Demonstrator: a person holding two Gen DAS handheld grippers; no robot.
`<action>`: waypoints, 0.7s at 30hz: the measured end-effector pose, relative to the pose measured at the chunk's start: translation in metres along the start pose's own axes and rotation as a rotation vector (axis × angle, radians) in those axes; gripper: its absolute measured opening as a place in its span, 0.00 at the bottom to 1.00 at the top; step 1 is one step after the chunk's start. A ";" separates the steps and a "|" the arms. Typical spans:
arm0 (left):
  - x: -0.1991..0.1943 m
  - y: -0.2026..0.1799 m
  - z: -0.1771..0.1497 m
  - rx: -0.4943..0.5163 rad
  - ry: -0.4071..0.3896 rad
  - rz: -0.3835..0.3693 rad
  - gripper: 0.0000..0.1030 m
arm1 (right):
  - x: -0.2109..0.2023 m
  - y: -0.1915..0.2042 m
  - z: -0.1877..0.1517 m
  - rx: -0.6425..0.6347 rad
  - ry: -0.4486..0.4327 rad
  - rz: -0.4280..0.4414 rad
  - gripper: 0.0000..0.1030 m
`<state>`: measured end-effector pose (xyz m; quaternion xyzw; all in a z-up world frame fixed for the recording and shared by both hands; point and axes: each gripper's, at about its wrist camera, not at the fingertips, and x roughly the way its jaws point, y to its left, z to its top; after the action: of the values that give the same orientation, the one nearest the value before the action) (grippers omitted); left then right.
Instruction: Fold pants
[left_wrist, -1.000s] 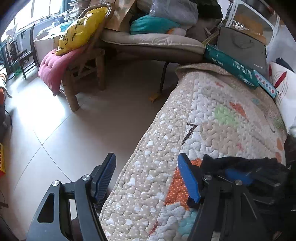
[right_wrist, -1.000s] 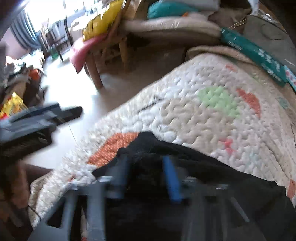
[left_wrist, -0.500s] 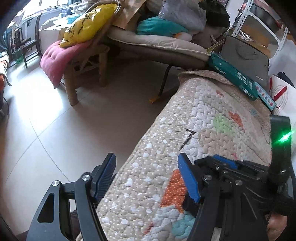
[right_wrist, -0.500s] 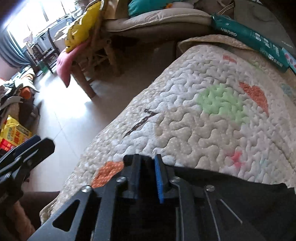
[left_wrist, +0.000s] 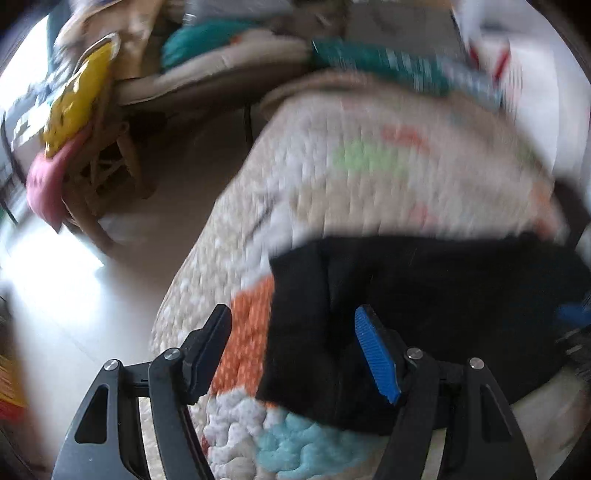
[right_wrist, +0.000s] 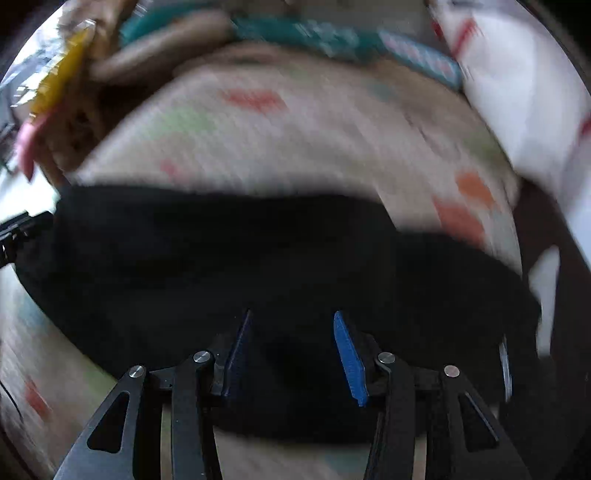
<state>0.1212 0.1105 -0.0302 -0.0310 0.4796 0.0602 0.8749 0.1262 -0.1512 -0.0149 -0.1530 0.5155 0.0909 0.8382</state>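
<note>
Judging from the compact band they form, we take the soft black fabric pants (right_wrist: 258, 258) as largely folded, lying across the puffy quilted patchwork bedcover (left_wrist: 351, 177). Tidying may remain. Our left gripper (left_wrist: 291, 354) holds its jaws spread over the pants' nine-o'clock edge; our right gripper (right_wrist: 291, 354) has its jaws spread, empty, above the dark cloth.

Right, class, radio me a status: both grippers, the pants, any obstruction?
Left gripper open, right gripper open. Black pants lying bunched on the quilt. Frames blurred; nothing seen in the way.
</note>
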 end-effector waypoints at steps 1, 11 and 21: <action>0.004 -0.003 -0.004 0.017 0.021 0.009 0.67 | 0.005 -0.011 -0.010 0.014 0.035 -0.008 0.48; 0.007 0.014 -0.008 -0.064 0.042 -0.030 0.76 | -0.012 -0.119 0.027 0.237 -0.068 -0.010 0.52; 0.007 0.010 -0.008 -0.049 0.038 -0.009 0.77 | 0.079 -0.117 0.081 0.046 0.088 -0.178 0.47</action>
<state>0.1166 0.1204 -0.0405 -0.0559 0.4945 0.0674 0.8648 0.2657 -0.2329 -0.0325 -0.1829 0.5382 -0.0028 0.8228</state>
